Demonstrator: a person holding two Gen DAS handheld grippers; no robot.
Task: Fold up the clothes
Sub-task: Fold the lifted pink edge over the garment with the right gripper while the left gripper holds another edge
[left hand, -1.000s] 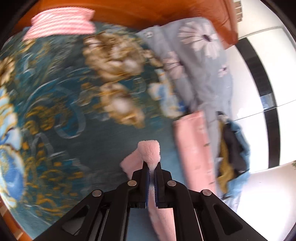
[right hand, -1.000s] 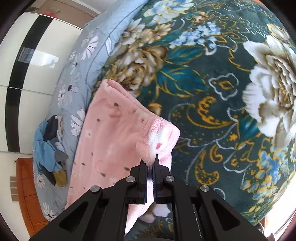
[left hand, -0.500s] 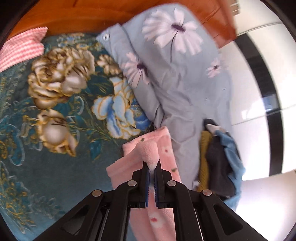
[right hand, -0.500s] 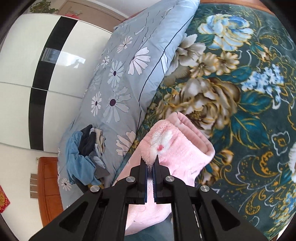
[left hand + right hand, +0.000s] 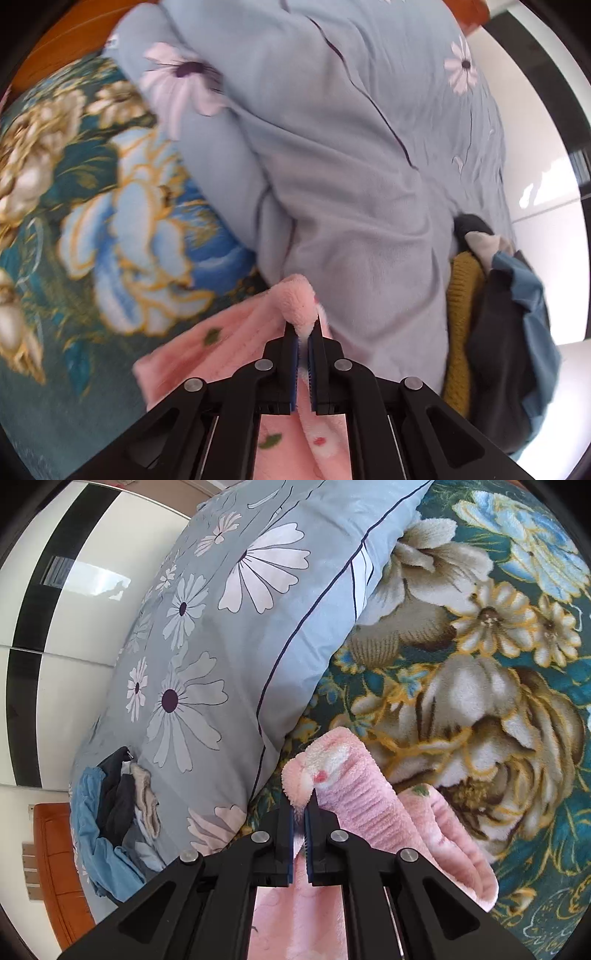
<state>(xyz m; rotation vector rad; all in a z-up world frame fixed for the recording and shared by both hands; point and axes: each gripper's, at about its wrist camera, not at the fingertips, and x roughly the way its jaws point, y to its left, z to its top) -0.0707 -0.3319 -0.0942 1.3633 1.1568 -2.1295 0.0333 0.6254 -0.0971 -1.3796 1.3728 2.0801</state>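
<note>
A fluffy pink garment (image 5: 229, 343) with small flower prints hangs from both grippers over the bed. My left gripper (image 5: 302, 330) is shut on a bunched corner of it, right at the foot of the grey-blue daisy duvet (image 5: 332, 166). In the right wrist view my right gripper (image 5: 300, 808) is shut on another corner of the pink garment (image 5: 373, 812), which folds over in thick layers to the right. That corner sits beside the duvet's piped edge (image 5: 273, 686). The lower part of the garment is hidden behind the gripper bodies.
A teal floral blanket (image 5: 74, 229) (image 5: 480, 657) covers the bed. A pile of dark, mustard and blue clothes (image 5: 498, 325) (image 5: 114, 812) lies on the duvet near the wardrobe doors (image 5: 55, 602). A wooden headboard (image 5: 62, 48) shows at the top left.
Both grippers have carried the pink garment across the blanket toward the grey-blue duvet and the clothes pile. The garment has doubled over on itself. Both grips stayed shut.
</note>
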